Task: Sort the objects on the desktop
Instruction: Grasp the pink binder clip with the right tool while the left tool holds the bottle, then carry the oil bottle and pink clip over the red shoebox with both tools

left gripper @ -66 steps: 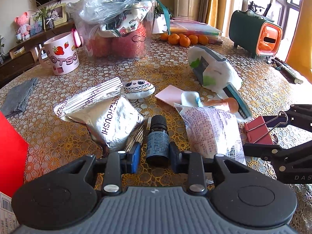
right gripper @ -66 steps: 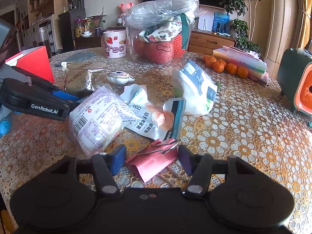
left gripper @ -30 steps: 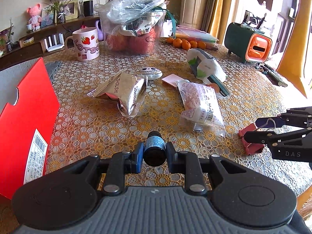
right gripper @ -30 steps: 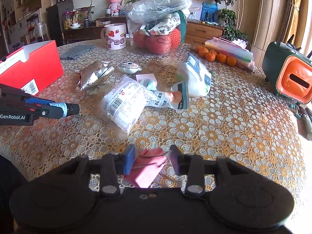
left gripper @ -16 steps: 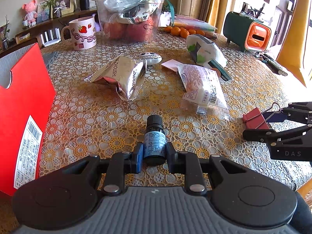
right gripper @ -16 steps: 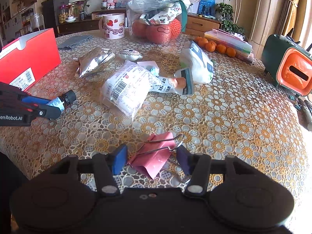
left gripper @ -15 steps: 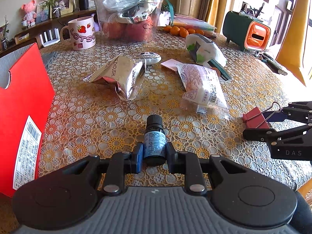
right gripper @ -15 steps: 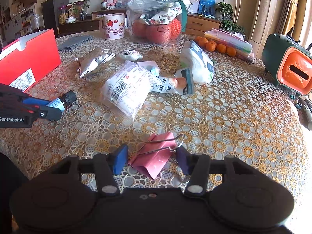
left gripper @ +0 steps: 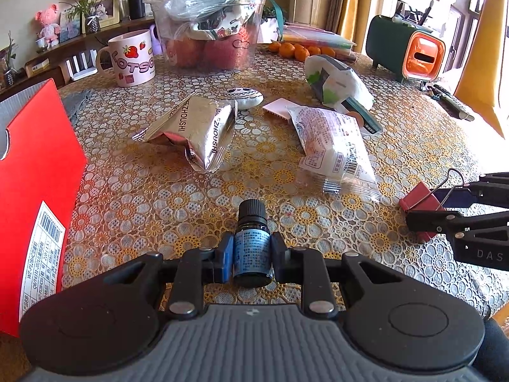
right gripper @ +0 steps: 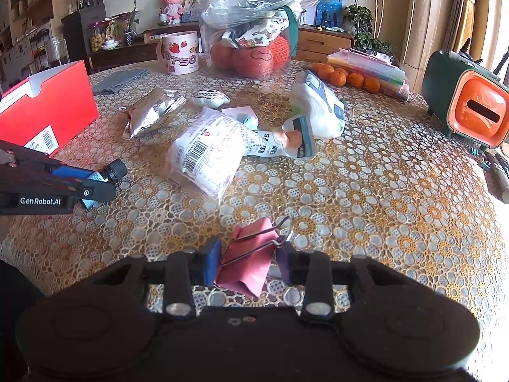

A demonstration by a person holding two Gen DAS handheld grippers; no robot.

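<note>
**Both grippers holding small items over the lace-covered table**

The left gripper [left gripper: 251,256] is clamping a small dark glass bottle with a blue label and black ribbed cap [left gripper: 252,243] between its blue pads, cap pointing forward, near the front edge of the round table under a gold floral lace cloth [left gripper: 178,191]. The right gripper [right gripper: 248,265] is pinching a pink metal binder clip with wire handles [right gripper: 246,265], its fingers narrowed onto the clip's sides, also near the table's front edge.

A red cardboard box with a white barcode label [left gripper: 35,210] is standing just left of the left gripper. Farther back, a crumpled silver foil snack packet [left gripper: 194,130] and a clear plastic bag of white contents with a barcode [left gripper: 334,146] are lying apart on the cloth. A pink strawberry-print mug [left gripper: 132,59] is sitting near the far edge.
</note>
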